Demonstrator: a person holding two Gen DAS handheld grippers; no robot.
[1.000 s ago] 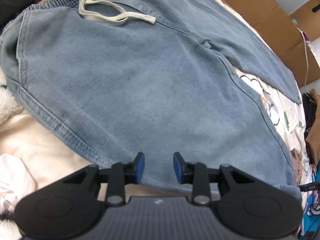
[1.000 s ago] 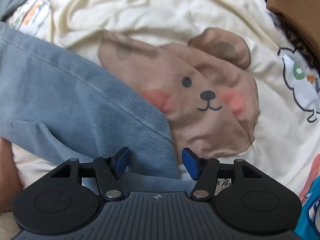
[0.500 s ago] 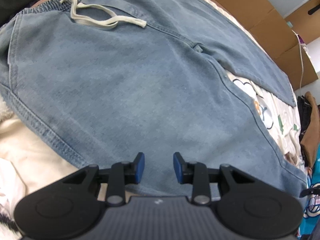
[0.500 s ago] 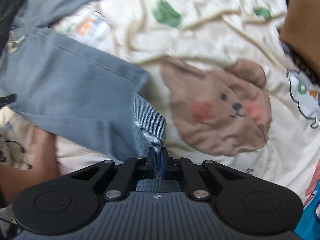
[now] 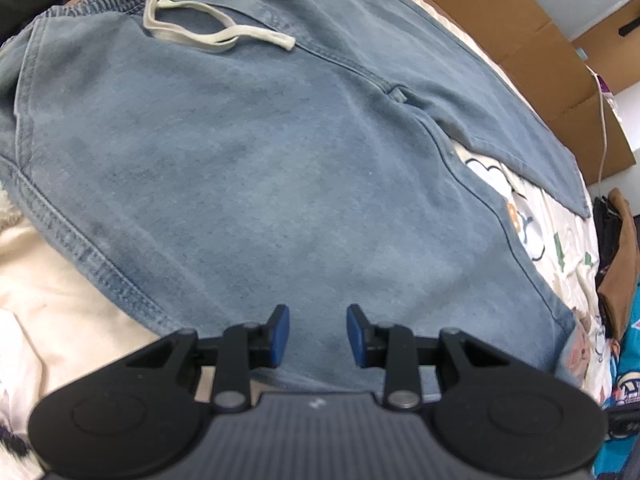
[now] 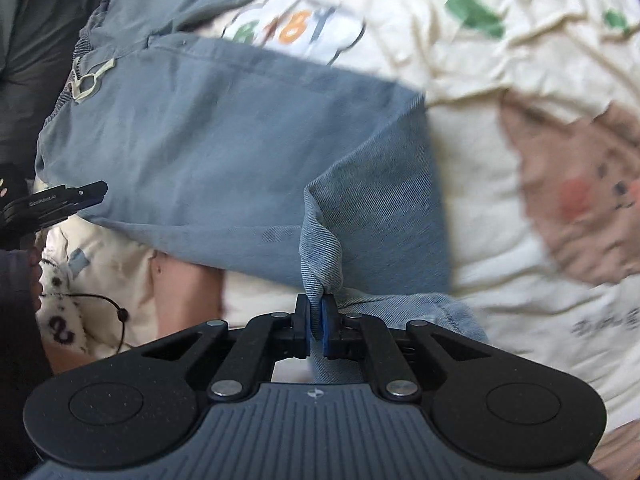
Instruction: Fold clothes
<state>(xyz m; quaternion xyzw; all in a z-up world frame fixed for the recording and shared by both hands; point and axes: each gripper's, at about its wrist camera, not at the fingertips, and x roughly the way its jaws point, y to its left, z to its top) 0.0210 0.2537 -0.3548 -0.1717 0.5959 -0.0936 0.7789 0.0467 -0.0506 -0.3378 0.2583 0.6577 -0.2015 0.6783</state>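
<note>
Light blue denim trousers [image 5: 260, 160] lie spread on a printed bedsheet, waistband and white drawstring [image 5: 192, 32] at the far end. My left gripper [image 5: 318, 334] hovers over the near edge of the trousers, open, with nothing between its blue pads. In the right wrist view my right gripper [image 6: 316, 320] is shut on the hem of one trouser leg [image 6: 320, 248], which rises bunched from the pads and folds back over the rest of the leg. The left gripper [image 6: 60, 200] shows at that view's left edge.
The cream bedsheet [image 6: 500, 60] carries a brown bear print [image 6: 580, 192]. Cardboard boxes [image 5: 520, 40] stand behind the bed, with a white cable [image 5: 602, 128] hanging there. A brown garment [image 5: 620, 272] lies at the right. Dark clothing [image 6: 24, 60] fills the upper left.
My right gripper has shut on the trouser hem and carried it across toward the waistband, so the leg folds over itself. The left gripper has stayed put and open.
</note>
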